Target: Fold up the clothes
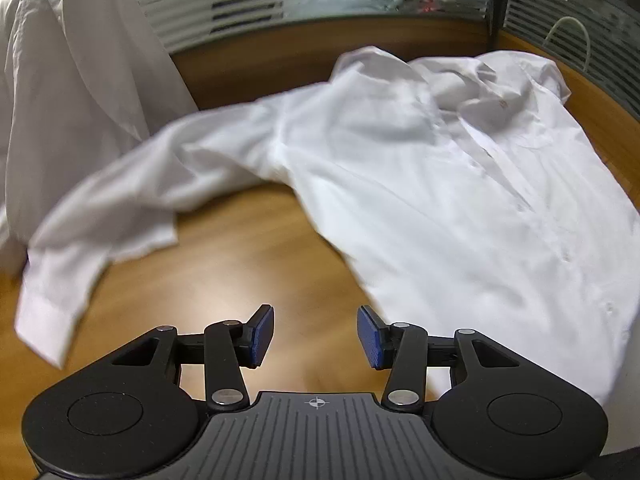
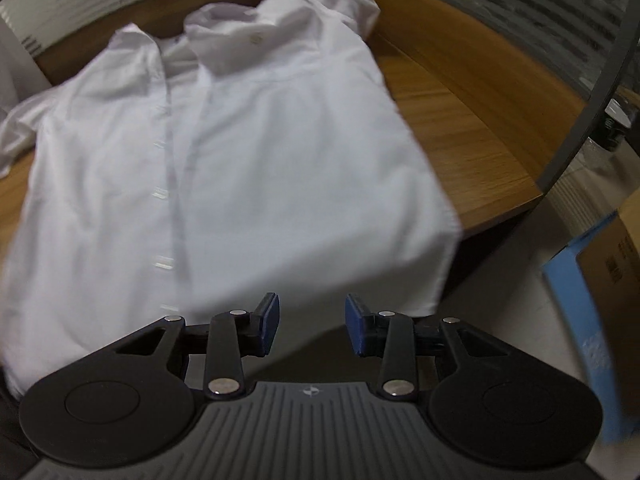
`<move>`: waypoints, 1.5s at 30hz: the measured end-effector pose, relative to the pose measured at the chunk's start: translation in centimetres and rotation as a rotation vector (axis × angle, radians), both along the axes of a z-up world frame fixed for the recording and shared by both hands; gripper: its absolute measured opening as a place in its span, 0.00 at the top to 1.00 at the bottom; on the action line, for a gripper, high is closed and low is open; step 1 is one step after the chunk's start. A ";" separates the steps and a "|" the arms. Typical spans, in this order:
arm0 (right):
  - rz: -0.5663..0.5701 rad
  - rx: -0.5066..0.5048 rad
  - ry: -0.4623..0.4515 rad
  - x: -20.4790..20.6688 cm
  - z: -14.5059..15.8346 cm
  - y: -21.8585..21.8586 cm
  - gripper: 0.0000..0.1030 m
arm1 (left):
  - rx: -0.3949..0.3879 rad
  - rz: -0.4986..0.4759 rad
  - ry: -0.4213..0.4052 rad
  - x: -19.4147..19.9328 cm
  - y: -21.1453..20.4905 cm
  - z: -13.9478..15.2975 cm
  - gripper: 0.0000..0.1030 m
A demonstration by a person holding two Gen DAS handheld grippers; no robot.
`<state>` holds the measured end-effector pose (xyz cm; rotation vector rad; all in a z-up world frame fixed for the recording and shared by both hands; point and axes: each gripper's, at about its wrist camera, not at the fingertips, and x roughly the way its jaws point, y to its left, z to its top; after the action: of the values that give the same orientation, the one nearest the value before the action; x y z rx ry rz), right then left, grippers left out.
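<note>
We see a white long-sleeved button-front cotton shirt (image 1: 460,184) lying face up on a brown wood-grain counter (image 1: 248,264). Its collar points toward the far edge of the counter, where a low wooden wall rises below striped frosted glass panels (image 1: 224,4). In the left wrist view one long sleeve (image 1: 132,184) stretches away from the body toward the left edge of the counter, its cuff lying flat on the wood. Beyond that sleeve a second white garment (image 1: 76,72) hangs upright at the left.

Our left tool (image 1: 316,336) hovers over bare wood just beside the shirt's near hem, its blue pads spread apart with nothing between them.

In the right wrist view the shirt's hem droops over the near edge of the counter. Our right tool (image 2: 312,324) hangs just off that edge, blue pads spread and empty. A brown cardboard box with a blue side (image 2: 600,280) stands on the floor past the right edge.
</note>
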<state>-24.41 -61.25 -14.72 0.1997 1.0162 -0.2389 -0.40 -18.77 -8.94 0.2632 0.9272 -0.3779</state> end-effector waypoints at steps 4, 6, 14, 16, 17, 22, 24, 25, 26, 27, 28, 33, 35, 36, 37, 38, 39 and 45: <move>0.102 -0.001 0.039 -0.1 -2.6 -4.9 0.60 | 0.009 0.071 0.031 -3.9 -4.0 -1.4 0.51; 0.145 0.017 0.047 -0.1 -3.8 -7.3 0.59 | 0.000 0.089 0.044 -5.6 -6.0 -2.0 0.51; 0.242 0.127 0.057 1.5 -7.5 -12.8 0.54 | -0.014 0.165 0.085 -7.5 -11.6 -4.5 0.53; 0.257 0.163 0.058 2.1 -8.2 -13.2 0.53 | -0.002 0.176 0.089 -7.0 -12.4 -4.9 0.53; 0.269 0.179 0.058 2.4 -8.6 -13.3 0.54 | 0.001 0.181 0.097 -6.7 -12.7 -5.2 0.53; 0.333 0.244 0.057 3.7 -9.5 -13.3 0.87 | 0.053 0.207 0.144 -5.6 -13.3 -6.8 0.59; 0.347 0.258 0.064 3.7 -9.2 -13.4 0.98 | 0.053 0.230 0.162 -5.3 -13.1 -7.0 0.55; 0.353 0.263 0.067 3.7 -9.0 -13.4 0.98 | 0.047 0.244 0.170 -5.1 -12.9 -7.0 0.54; 0.356 0.264 0.069 3.3 -8.7 -13.4 0.98 | 0.045 0.254 0.177 -5.0 -12.8 -6.9 0.51; 0.356 0.265 0.069 2.8 -8.1 -13.5 0.99 | 0.054 0.252 0.176 -5.0 -12.9 -6.9 0.50; 0.355 0.265 0.062 2.4 -7.4 -13.6 0.99 | 0.068 0.241 0.171 -5.0 -13.1 -6.9 0.49; 0.332 0.223 0.037 0.4 -3.5 -15.3 0.99 | 0.101 0.229 0.153 -5.3 -13.7 -7.0 0.49; 0.324 0.212 0.039 -0.1 -2.4 -15.9 0.99 | 0.088 0.242 0.154 -5.3 -13.4 -7.0 0.48; 0.325 0.195 0.045 -0.2 -2.1 -16.0 1.00 | 0.083 0.246 0.153 -5.3 -13.3 -7.1 0.48; 0.327 0.172 0.055 -0.2 -1.8 -15.9 1.00 | 0.081 0.249 0.152 -5.2 -13.2 -7.1 0.48; 0.329 0.143 0.067 -0.2 -1.8 -15.8 1.00 | 0.078 0.250 0.151 -5.1 -13.1 -7.2 0.47; 0.325 0.118 0.080 -0.1 -1.8 -15.8 1.00 | 0.077 0.251 0.149 -5.1 -13.1 -7.2 0.47; 0.251 0.073 0.153 0.3 -4.5 -16.2 1.00 | 0.065 0.252 0.144 -5.0 -12.8 -7.4 0.44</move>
<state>-24.15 -77.43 -19.17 0.1196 1.1914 0.0116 -5.38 -31.57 -16.33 0.1771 1.1013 -0.1357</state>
